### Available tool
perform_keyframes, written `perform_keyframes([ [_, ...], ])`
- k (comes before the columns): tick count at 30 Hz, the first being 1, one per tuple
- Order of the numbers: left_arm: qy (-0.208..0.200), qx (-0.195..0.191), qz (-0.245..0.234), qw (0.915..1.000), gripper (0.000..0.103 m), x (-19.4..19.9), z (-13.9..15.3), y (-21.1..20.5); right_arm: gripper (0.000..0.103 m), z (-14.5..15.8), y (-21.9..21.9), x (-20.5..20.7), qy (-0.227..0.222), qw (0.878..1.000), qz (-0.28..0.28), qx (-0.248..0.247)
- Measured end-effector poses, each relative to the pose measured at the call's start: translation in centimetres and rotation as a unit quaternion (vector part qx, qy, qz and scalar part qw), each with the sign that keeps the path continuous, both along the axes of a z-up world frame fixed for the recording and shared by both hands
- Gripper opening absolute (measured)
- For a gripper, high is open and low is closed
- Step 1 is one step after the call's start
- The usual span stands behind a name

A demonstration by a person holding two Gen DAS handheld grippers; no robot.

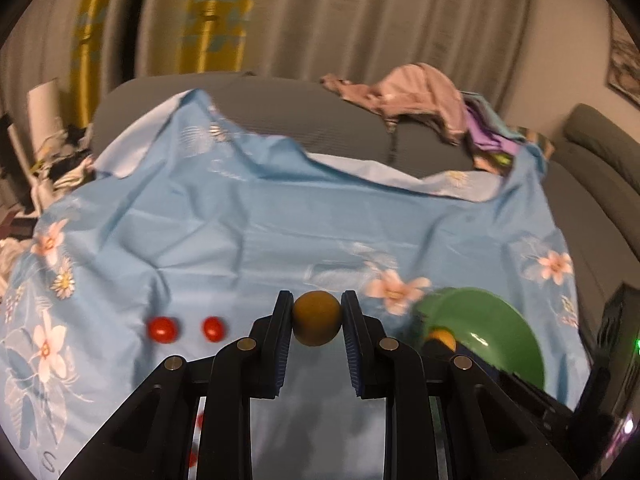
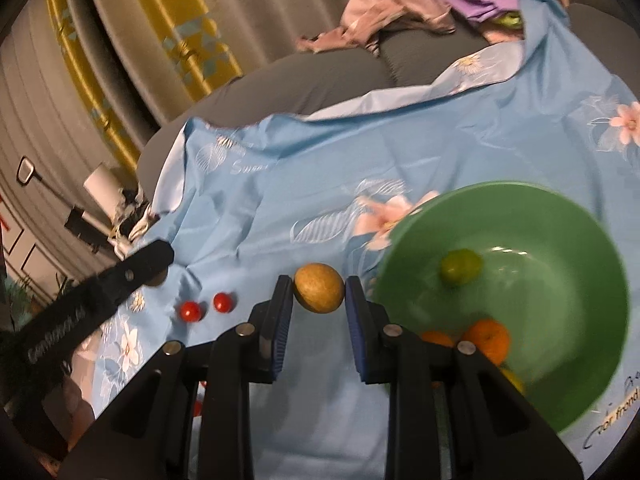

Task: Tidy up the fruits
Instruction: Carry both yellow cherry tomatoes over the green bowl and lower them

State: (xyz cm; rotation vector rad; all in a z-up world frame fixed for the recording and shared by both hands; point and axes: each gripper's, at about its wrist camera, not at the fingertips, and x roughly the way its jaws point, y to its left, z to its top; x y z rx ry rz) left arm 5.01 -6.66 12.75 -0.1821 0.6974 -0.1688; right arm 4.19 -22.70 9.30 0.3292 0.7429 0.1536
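Note:
My left gripper (image 1: 317, 318) is shut on a round yellow-brown fruit (image 1: 317, 319), held above the blue floral cloth (image 1: 240, 220). My right gripper (image 2: 319, 294) is shut on another yellow-brown fruit (image 2: 319, 287), just left of the green bowl (image 2: 560, 312). The bowl holds a green lime (image 2: 460, 267), two oranges (image 2: 487, 338) and a yellow fruit partly hidden behind my finger. Two red tomatoes (image 1: 162, 330) lie on the cloth to the left, also in the right wrist view (image 2: 191, 311). The bowl (image 1: 492, 328) shows tilted at the right in the left wrist view.
The cloth covers a grey couch (image 1: 280, 100) with a heap of clothes (image 1: 420, 100) at the back right. Curtains hang behind. The left gripper's black arm (image 2: 100, 292) crosses the left of the right wrist view. Clutter lies on the floor at far left.

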Motion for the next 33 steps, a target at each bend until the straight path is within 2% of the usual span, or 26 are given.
perform_keyframes([
  [7, -0.002, -0.013, -0.039, 0.9992, 0.025, -0.5, 0.4, -2.1, 0.027, 0.8, -3.1, -1.1, -0.012, 0.999, -0.042, 0.015],
  [12, -0.001, -0.019, -0.07, 0.9974, 0.025, -0.3, 0.0, -3.7, 0.027, 1.0, -4.8, -1.8, -0.013, 0.996, -0.09, -0.012],
  [22, 0.014, -0.032, -0.126, 0.9914, 0.025, 0.2, -0.7, -7.3, 0.027, 1.1, -8.4, -2.8, -0.013, 0.99, -0.14, -0.001],
  [33, 0.031, -0.01, -0.188, 0.9816, 0.025, -0.2, -2.3, -11.7, 0.028, 0.3, -10.6, -3.1, 0.004, 0.984, -0.179, -0.001],
])
